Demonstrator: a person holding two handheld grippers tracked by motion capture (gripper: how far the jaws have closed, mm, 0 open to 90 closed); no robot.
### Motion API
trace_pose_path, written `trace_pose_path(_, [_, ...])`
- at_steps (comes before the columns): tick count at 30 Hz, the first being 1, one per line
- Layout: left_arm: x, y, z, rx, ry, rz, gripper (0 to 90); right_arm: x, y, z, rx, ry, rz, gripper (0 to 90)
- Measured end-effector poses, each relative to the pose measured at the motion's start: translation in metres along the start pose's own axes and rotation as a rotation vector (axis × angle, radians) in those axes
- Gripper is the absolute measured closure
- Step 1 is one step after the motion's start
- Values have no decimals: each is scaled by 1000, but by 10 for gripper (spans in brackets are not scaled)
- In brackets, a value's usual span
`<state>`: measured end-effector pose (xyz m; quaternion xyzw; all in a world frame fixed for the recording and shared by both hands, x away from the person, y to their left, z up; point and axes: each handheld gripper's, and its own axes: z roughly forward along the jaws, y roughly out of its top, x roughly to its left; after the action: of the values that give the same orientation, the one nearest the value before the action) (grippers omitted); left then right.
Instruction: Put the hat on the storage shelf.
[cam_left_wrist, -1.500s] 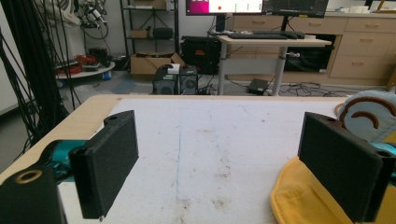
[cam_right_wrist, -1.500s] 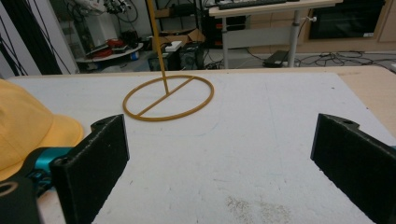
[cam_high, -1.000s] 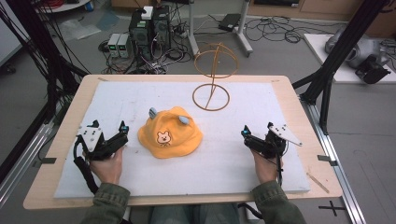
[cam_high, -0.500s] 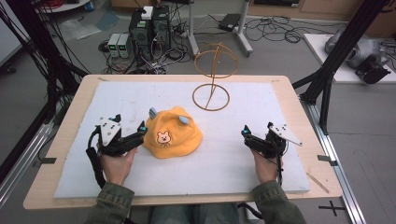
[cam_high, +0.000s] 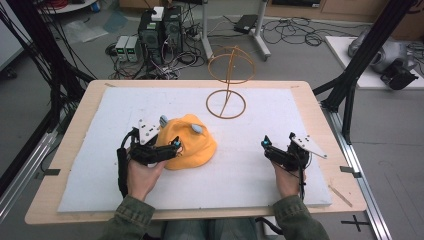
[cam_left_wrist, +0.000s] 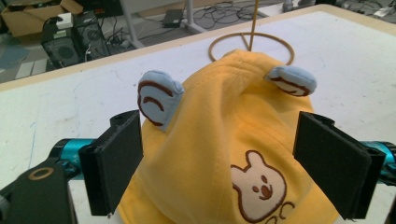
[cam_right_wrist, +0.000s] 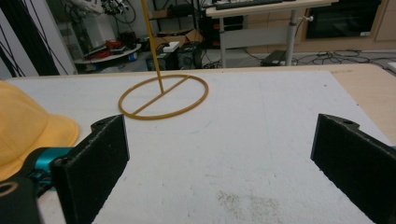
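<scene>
A yellow cap (cam_high: 195, 142) with two pale blue ears and a stitched bear face (cam_left_wrist: 254, 184) lies on the white mat. My left gripper (cam_high: 170, 148) is open at the cap's near-left side. In the left gripper view, my left gripper (cam_left_wrist: 224, 168) has one jaw on each side of the cap's front, close to the cloth. My right gripper (cam_high: 278, 142) rests open on the mat at the right, well apart from the cap. In the right gripper view, bare mat lies between the jaws of my right gripper (cam_right_wrist: 224, 163), and the cap's edge (cam_right_wrist: 28, 126) shows at the far left.
A thin wooden stand (cam_high: 226, 103), a ring base with an upright rod and a loop on top, stands on the mat behind the cap. The white mat (cam_high: 260, 120) covers most of the wooden table (cam_high: 320, 115). Black frame posts (cam_high: 352, 75), cables and computers lie beyond.
My left gripper has moved right from the mat's left part up to the cap, and its jaws now straddle it. The right gripper has stayed put.
</scene>
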<state>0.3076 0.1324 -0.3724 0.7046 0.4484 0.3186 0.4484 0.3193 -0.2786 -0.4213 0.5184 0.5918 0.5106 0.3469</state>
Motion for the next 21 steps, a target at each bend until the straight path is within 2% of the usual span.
trace_pose_path(3, [1,0,3,13,6,-10,168,-3,-2,0,8,-6,8,39])
trace_pose_path(11, [-4,-4,14,86,19,8,211,-3,-3,-2,8,-7,5,39])
trace_pose_path(14, [-2,-7,18,111,21,-5,222,-2,-3,-2,10,-2,4,39])
trace_pose_path(17, [0,-9,20,119,21,-12,362,-1,-3,-1,6,1,-6,39])
trace_pose_path(18, [1,-10,21,121,25,-15,362,-1,-3,-1,6,1,-6,39])
trace_pose_path(19, [2,-12,23,138,17,-19,448,0,-3,-2,8,2,0,39])
trace_pose_path(21, [2,-13,24,143,11,-22,508,0,-3,-2,7,4,-3,39])
